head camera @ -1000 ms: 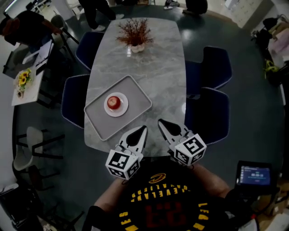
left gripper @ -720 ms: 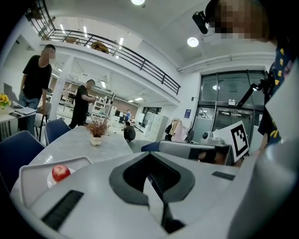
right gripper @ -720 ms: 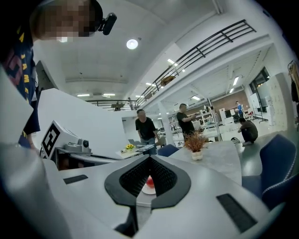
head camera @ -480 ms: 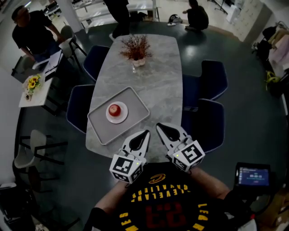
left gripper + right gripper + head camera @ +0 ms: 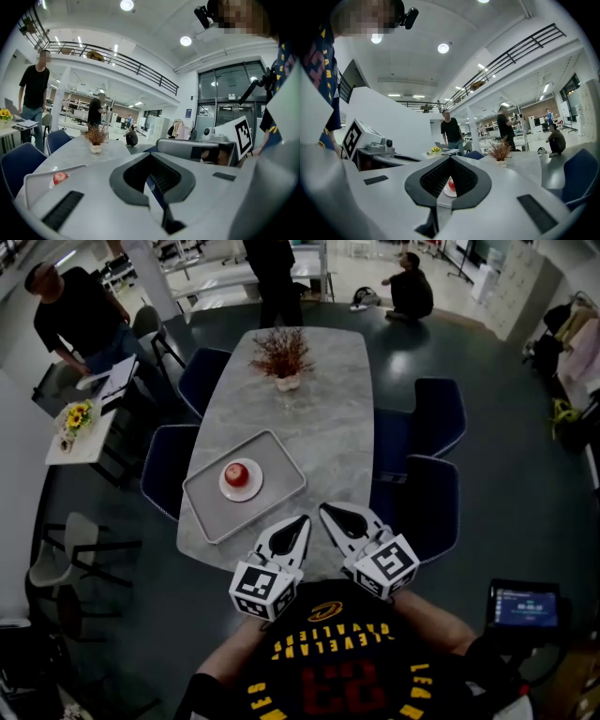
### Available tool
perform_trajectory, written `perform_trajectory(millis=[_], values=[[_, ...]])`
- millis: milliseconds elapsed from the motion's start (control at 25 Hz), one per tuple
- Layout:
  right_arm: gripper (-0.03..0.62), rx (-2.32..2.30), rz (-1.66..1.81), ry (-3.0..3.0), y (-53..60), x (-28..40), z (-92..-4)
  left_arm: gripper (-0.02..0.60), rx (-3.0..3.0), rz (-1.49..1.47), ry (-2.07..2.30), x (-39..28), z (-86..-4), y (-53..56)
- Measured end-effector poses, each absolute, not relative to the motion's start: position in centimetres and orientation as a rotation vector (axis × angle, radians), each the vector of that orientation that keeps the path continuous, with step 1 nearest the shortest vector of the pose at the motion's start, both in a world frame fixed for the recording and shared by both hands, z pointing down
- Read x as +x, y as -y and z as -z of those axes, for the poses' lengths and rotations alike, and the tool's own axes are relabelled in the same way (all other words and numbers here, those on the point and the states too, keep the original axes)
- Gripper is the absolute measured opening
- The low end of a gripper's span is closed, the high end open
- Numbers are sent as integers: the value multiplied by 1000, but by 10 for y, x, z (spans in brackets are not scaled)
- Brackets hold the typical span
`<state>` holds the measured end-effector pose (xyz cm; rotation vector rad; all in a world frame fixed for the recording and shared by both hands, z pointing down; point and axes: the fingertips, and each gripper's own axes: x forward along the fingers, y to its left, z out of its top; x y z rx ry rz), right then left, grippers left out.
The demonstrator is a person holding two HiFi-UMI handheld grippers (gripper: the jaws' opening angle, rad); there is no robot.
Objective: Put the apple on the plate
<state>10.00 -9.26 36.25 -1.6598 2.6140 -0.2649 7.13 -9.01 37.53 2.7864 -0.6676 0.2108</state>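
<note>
A red apple (image 5: 236, 473) rests on a small white plate (image 5: 251, 489), which stands inside a grey tray (image 5: 202, 513) on the left half of the marble table (image 5: 328, 427). My left gripper (image 5: 302, 519) and right gripper (image 5: 324, 509) hover side by side over the table's near edge, both shut and empty, a short way right of the tray. In the left gripper view the apple (image 5: 60, 177) shows far left, beyond the left gripper (image 5: 151, 155). Seen past the right gripper (image 5: 450, 157), the apple (image 5: 451, 183) sits on its plate (image 5: 449, 192).
A potted dried plant (image 5: 281, 357) stands at the table's far end. Blue chairs (image 5: 427, 498) line both long sides. People stand or crouch beyond the table. A side table with sunflowers (image 5: 73, 416) is at the left, a lit screen (image 5: 523, 604) at the lower right.
The head view has tilted up, showing more of the room beyond the table. Grippers, tray and apple hold the same places relative to one another.
</note>
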Motion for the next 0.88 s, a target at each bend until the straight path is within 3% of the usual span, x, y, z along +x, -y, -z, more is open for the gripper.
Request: perform_trajectory(millis=[880], values=[[6, -1587, 194, -2693, 99, 99, -369, 2, 2810, -155, 744, 77, -386, 91]])
